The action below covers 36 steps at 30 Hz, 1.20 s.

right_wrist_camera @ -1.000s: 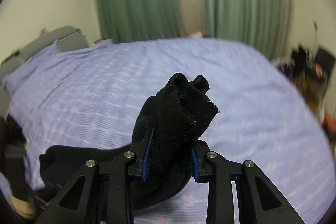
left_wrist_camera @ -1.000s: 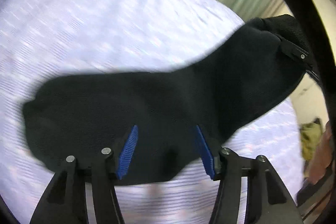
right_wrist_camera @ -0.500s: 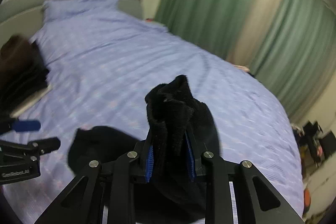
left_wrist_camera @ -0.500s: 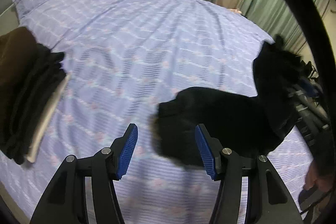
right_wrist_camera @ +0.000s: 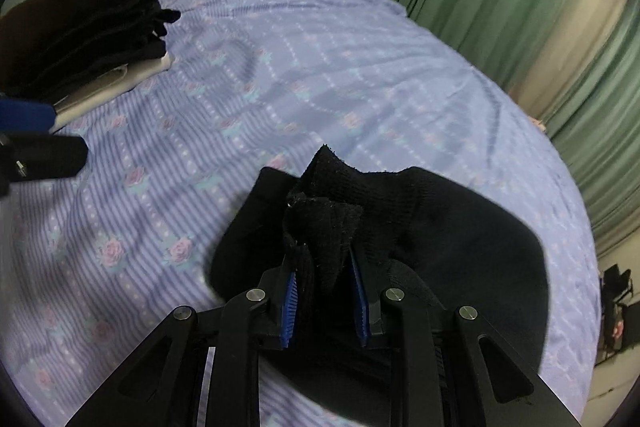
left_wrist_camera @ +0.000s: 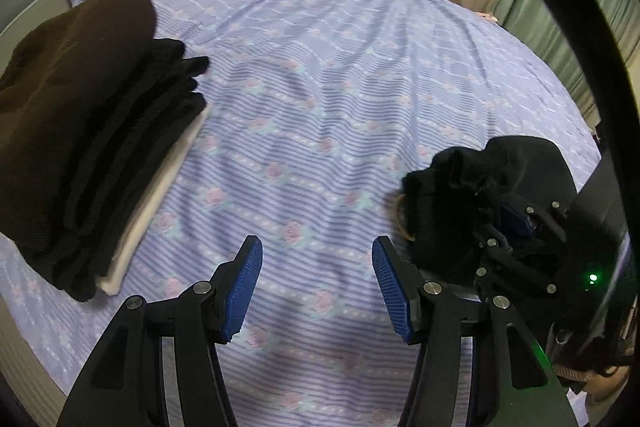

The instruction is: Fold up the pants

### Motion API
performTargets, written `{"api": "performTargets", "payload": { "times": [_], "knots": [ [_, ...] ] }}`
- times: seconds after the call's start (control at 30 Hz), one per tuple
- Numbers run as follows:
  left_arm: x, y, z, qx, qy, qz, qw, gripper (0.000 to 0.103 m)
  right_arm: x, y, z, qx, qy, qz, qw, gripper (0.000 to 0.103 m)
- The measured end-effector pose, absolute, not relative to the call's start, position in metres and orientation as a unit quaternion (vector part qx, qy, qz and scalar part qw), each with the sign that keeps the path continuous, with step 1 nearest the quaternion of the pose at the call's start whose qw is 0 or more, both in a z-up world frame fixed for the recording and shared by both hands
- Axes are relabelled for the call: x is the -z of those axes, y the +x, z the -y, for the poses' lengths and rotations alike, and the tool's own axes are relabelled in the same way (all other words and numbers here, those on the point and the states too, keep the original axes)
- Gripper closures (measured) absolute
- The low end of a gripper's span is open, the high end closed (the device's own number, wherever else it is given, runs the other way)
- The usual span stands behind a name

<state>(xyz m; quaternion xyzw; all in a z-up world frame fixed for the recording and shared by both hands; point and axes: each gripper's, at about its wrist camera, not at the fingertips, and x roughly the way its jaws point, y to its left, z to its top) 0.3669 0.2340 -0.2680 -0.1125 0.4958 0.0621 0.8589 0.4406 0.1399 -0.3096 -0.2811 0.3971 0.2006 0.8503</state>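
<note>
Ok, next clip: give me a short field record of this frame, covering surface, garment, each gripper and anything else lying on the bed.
surface: bed with lilac floral sheet
garment: black pants, bunched, lying partly on the sheet
right gripper: shut on a gathered edge of the black pants
left gripper: open, empty, above bare sheet
other items: stack of folded clothes at the left side of the bed, brown on top, black beneath, cream at the bottom
background: green curtains

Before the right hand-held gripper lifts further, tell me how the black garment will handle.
The black garment is probably floppy: it bunches between the right hand-held gripper pads and slumps on the bed. Its fuzzy knit likely grips rather than slips. It looks light, so the loose end should trail.
</note>
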Motion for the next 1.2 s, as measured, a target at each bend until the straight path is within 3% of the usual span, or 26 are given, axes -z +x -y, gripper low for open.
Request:
{"api": "performTargets", "payload": {
  "times": [0.1,0.17,0.2,0.4,0.47,0.6,0.73,1.0,1.2],
  "knots": [
    [0.261,0.365,-0.235,-0.068,-0.110,-0.491,0.862,0.041,0.311,0.441,-0.139,-0.214,-0.274,-0.404,0.846,0.071],
    [0.258,0.365,-0.235,-0.066,-0.110,-0.487,0.864,0.037,0.304,0.439,-0.134,-0.241,-0.247,-0.407,0.846,0.047],
    [0.257,0.365,-0.234,-0.064,-0.110,-0.484,0.866,0.036,0.301,0.438,-0.134,-0.250,-0.237,-0.408,0.845,0.043],
    [0.237,0.364,-0.215,-0.048,-0.101,-0.465,0.878,0.030,0.243,0.398,-0.090,-0.269,-0.176,-0.365,0.874,0.040],
    [0.233,0.364,-0.206,-0.034,-0.101,-0.463,0.880,0.026,0.225,0.383,-0.062,-0.247,-0.147,-0.347,0.893,0.024],
    [0.239,0.374,-0.185,0.011,-0.131,-0.470,0.873,0.025,0.221,0.373,-0.001,-0.167,-0.110,-0.353,0.914,0.023],
    [0.262,0.395,-0.170,0.047,-0.209,-0.483,0.849,0.024,0.256,0.386,0.059,-0.103,-0.045,-0.423,0.899,0.023],
    [0.311,0.436,-0.151,0.042,-0.334,-0.527,0.780,0.024,0.298,0.407,0.080,-0.096,-0.003,-0.459,0.883,0.024],
    [0.334,0.443,-0.163,0.010,-0.442,-0.518,0.732,0.024,0.304,0.426,0.078,-0.115,0.005,-0.459,0.881,0.037]
  ]
}}
